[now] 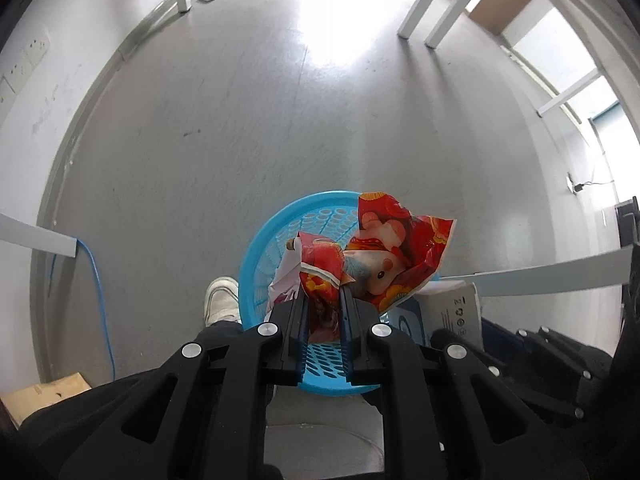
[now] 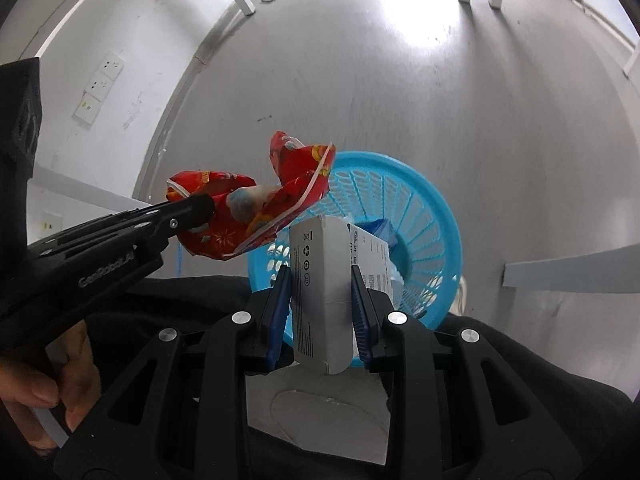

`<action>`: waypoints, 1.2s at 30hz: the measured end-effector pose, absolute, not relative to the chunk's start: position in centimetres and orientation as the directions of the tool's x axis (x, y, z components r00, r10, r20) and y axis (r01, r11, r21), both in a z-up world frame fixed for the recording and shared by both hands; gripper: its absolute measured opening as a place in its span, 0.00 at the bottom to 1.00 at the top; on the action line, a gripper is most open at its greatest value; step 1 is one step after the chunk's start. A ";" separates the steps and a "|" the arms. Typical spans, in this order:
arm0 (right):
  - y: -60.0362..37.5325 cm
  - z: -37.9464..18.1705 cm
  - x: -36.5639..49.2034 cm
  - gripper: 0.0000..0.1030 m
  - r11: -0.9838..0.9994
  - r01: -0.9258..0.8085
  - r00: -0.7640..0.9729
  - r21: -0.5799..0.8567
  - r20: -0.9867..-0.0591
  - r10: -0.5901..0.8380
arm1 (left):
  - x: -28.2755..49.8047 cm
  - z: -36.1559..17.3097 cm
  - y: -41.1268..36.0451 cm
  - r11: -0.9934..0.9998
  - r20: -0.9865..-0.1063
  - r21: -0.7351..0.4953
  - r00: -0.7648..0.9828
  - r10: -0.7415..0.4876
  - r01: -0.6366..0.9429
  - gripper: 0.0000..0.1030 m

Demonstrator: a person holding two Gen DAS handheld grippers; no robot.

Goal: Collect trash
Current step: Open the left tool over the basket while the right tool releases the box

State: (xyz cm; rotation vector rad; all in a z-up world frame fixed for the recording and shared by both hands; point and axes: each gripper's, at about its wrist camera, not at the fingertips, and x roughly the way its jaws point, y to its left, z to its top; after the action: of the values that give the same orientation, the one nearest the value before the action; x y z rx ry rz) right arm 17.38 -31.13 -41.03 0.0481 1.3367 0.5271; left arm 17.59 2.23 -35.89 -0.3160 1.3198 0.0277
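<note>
Release stage over the bin, left wrist view. The left claw (image 1: 324, 300) is clamped on a crumpled red printed plastic wrapper (image 1: 384, 256), which spreads above the round blue perforated plastic basket (image 1: 256, 248) standing on the grey floor (image 1: 240, 120). Most of the wrapper hangs inside the basket's rim, but its far right corner overhangs that rim. A white printed cardboard box (image 1: 452, 308) shows just beside the basket's right edge, and a white shoe (image 1: 220, 296) stands close against its left edge.

Right wrist view. The right claw (image 2: 320, 276) is clamped on the white box (image 2: 320, 280), held upright over the near rim of the basket (image 2: 432, 216); some white and blue items already lie inside it. The left claw (image 2: 208, 204) enters from the left, with the wrapper (image 2: 256, 200) hanging over the basket's left rim.

To do this step well, judged from both views: carry each load toward the middle of the basket before parting the jaws, lower it close to the opening, and release the box first, since the light wrapper may drift past the rim if dropped from height.
</note>
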 end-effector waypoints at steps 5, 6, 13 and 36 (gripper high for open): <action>-30.9 -42.7 18.3 0.27 0.889 -0.309 0.088 0.339 -0.920 0.382 | 18.5 -36.9 1.8 0.959 -0.962 -0.200 0.229 -0.153 -0.201 0.11; -30.9 -43.0 18.4 0.27 0.889 -0.300 0.079 0.345 -0.920 0.384 | 18.6 -37.0 1.8 0.960 -0.964 -0.192 0.223 -0.146 -0.202 0.11; -30.9 -44.0 19.2 0.27 0.891 -0.275 0.059 0.360 -0.919 0.390 | 18.9 -37.4 2.9 0.941 -0.963 -0.221 0.213 -0.168 -0.258 0.12; -30.9 -42.0 18.8 0.48 0.903 -0.293 0.138 0.315 -0.920 0.366 | 17.5 -34.8 5.0 0.897 -0.920 -0.297 0.349 -0.177 -0.327 0.48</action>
State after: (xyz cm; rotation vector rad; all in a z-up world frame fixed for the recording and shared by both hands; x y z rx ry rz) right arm 18.80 -30.87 -41.96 0.0644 1.3508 0.4765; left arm 17.52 5.04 -34.80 -0.4768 1.2232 0.1021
